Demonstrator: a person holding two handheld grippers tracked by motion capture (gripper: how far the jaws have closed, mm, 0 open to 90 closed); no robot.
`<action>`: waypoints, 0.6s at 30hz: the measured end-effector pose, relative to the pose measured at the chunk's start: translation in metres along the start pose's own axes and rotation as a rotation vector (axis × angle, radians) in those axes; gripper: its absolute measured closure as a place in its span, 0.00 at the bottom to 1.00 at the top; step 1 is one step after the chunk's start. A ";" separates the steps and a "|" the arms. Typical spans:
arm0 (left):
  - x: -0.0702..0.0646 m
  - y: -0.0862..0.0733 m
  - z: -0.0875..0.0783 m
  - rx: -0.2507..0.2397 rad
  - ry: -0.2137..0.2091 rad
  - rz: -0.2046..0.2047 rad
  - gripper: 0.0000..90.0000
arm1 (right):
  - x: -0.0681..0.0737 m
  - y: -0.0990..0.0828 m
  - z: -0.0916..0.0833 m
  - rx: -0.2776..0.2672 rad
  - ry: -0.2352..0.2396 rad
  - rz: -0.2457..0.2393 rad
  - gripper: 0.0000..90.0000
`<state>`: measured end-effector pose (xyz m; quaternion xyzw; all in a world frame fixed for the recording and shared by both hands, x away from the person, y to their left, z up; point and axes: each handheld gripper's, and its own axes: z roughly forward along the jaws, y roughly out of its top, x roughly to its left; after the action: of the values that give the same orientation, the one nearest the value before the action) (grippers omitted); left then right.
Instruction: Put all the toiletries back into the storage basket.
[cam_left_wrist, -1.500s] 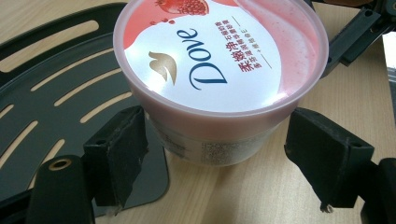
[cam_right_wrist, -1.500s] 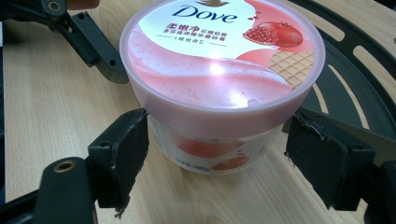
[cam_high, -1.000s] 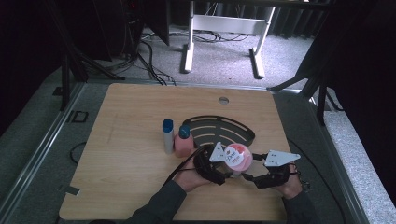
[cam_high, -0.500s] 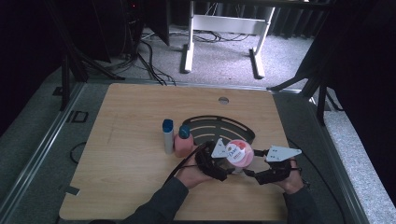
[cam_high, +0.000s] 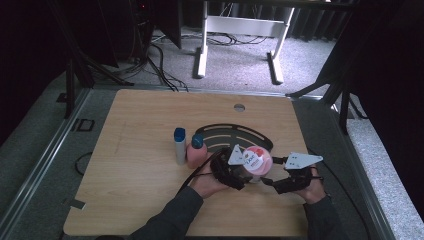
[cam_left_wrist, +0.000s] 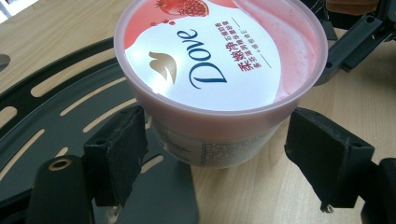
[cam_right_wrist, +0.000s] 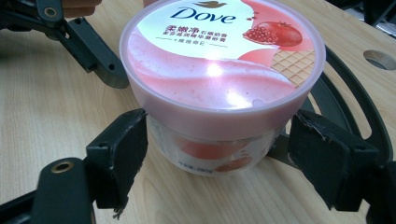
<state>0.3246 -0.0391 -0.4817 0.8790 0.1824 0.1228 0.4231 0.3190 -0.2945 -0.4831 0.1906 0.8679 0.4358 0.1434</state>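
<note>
Presently, the pink Dove tub (cam_high: 258, 161) is seen standing upright near the front edge of the wooden table (cam_high: 135, 200), its base half on the black slotted tray (cam_high: 235, 134) and half on bare wood.

Left to right in the high view: a white bottle with a blue cap (cam_high: 179, 146) and a pink bottle with a blue cap (cam_high: 196, 151) stand upright just beside each other, left of the tub and apart from it.

The left gripper (cam_high: 234, 176) is placed against the tub from the left. In the left gripper view its jaws are spread, one on either side of the tub (cam_left_wrist: 219, 74) below the lid rim; a gap is seen at the right jaw, while contact at the left jaw cannot be settled.

The right gripper (cam_high: 281, 184) is placed from the right, jaws likewise spread around the tub (cam_right_wrist: 219, 79), with no firm squeeze seen.

Judgement on the step: the tub appears about to be gripped. The pads should be set on the straight wall under the lid rim, not on the overhanging lid, and closed evenly so the tub is not tipped off the tray edge.

Hard to make out: the tub's base is hidden behind both grippers in the high view; the small print on the label is unreadable; the tray's near rim is cut off in both gripper views.
</note>
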 end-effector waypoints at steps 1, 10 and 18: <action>0.001 0.000 0.000 0.001 0.002 0.001 0.23 | -0.001 0.000 0.000 -0.001 -0.001 -0.001 0.22; 0.004 0.007 -0.001 -0.002 0.015 0.008 0.23 | -0.007 0.003 0.000 -0.016 0.003 0.011 0.22; 0.009 0.009 0.000 -0.010 0.017 -0.008 0.23 | -0.012 0.006 0.000 -0.022 -0.002 0.012 0.22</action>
<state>0.3344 -0.0408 -0.4742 0.8752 0.1889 0.1294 0.4262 0.3310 -0.2967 -0.4777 0.1945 0.8617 0.4461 0.1436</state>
